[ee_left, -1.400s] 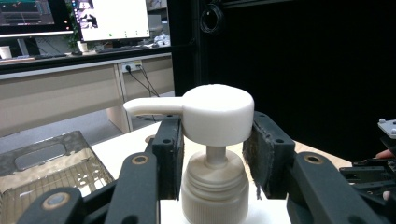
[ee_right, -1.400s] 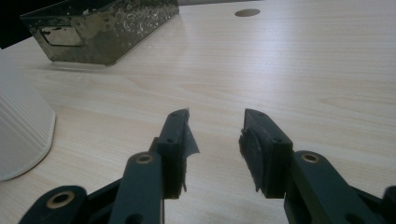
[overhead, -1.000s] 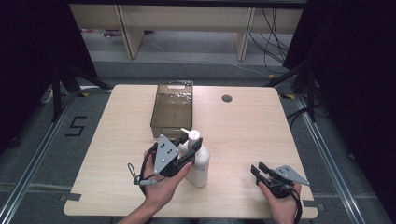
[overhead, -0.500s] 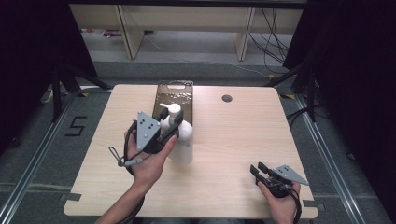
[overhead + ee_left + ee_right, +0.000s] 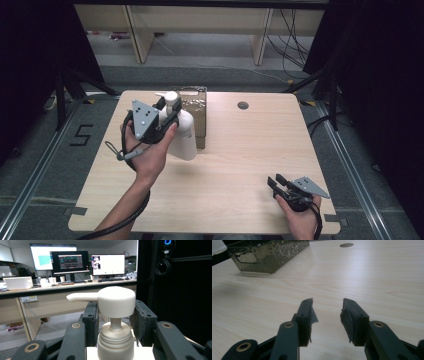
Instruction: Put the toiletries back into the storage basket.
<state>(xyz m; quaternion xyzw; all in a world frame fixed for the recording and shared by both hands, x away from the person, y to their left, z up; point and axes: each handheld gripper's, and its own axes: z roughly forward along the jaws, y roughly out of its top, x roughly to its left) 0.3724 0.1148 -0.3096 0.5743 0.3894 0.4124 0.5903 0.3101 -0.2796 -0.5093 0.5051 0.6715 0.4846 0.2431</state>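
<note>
A white pump bottle (image 5: 183,134) hangs above the table, held upright by my left gripper (image 5: 168,118), which is shut on its neck just under the pump head. In the left gripper view the pump head (image 5: 115,301) and ribbed cap (image 5: 115,341) sit between the two black pads, which press on either side. The bottle is beside and partly in front of a dark metal bin (image 5: 198,111). My right gripper (image 5: 275,183) rests low near the table's front right corner, open, with nothing between its fingers (image 5: 305,312).
The wooden table (image 5: 250,150) has a round cable hole (image 5: 243,105) at the back. The bin's dented, shiny wall (image 5: 269,255) and the hole (image 5: 346,245) lie far ahead in the right gripper view. Shelving stands beyond the table's far edge.
My left gripper has lifted the bottle off the table and carried it away from me and leftward, up beside the bin. The right gripper has stayed in place.
</note>
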